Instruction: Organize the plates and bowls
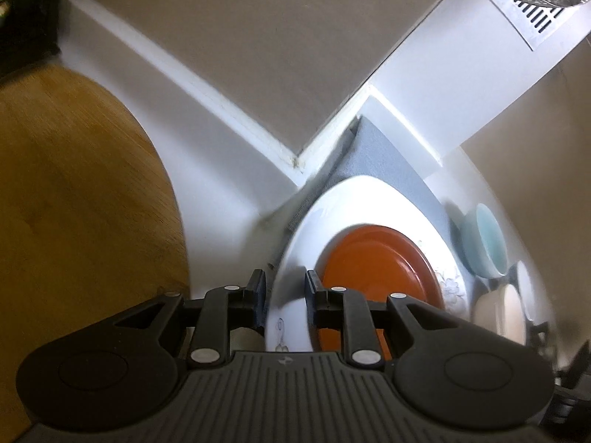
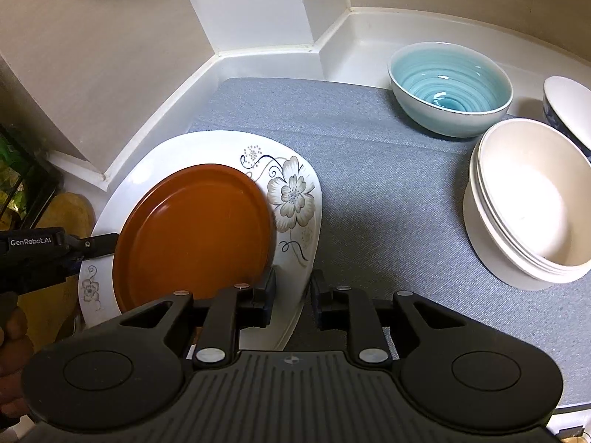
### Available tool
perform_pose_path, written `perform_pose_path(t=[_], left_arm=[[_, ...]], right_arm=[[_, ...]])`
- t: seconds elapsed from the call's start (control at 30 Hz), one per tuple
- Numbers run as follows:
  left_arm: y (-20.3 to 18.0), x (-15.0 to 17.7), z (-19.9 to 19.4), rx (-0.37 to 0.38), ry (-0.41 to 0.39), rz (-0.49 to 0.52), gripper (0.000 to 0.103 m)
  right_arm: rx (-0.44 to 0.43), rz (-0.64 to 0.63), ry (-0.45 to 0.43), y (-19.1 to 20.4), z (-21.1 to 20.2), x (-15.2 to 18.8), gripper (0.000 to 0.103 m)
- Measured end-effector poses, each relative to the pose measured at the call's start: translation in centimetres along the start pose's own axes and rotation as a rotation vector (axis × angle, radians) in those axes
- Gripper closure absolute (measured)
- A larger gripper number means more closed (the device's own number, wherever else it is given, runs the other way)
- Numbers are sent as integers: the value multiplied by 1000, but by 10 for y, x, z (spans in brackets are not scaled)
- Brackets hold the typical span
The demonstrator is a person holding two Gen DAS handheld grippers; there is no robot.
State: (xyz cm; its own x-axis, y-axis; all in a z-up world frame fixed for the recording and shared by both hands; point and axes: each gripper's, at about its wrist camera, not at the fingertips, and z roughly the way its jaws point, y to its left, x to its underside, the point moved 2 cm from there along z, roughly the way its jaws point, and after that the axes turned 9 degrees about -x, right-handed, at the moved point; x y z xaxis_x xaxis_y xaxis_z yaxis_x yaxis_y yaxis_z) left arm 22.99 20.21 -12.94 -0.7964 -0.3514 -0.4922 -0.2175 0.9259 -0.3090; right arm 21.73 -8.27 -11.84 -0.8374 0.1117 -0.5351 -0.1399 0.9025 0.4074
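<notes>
Half the orange plate [image 2: 195, 232] (gripper-covered) shows.

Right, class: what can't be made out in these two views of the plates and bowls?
Right view: patterned bowl cut off by the right edge.
Right view: white plate, near rim hidden under the right gripper; grip unclear.
Left view: bowls blurred at the right edge.
Left view: whether the left gripper pinches the white plate; its rim is blurred.

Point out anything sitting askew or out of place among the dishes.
The orange plate lies off-centre on the white flowered plate, toward its left side. The flowered plate juts past the grey mat on the left. Nothing looks spilled or broken.
</notes>
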Motion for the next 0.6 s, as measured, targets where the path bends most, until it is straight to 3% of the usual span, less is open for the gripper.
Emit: perform_pose_path(t=[0.13,0.3,0.4,0.47,0.6], left_arm=[[-12,7,-16,-50,-80,40,74],[-31,20,-46,-89,-186,113,69],[-55,28,-60,-104,-255,170,61],[-80,35,-63,-97,-286,225,56],[-122,46,-78,-42,-303,324,44]], right_arm=[[20,2,-51,-4,-19,6,79],[69,-29,-173,-13,-60,18,62],[120,-23,-242,-27,-86,26,51],[144,3,-277,-40,-100,30,41],[227,66,-264,-72,-119,31,37]])
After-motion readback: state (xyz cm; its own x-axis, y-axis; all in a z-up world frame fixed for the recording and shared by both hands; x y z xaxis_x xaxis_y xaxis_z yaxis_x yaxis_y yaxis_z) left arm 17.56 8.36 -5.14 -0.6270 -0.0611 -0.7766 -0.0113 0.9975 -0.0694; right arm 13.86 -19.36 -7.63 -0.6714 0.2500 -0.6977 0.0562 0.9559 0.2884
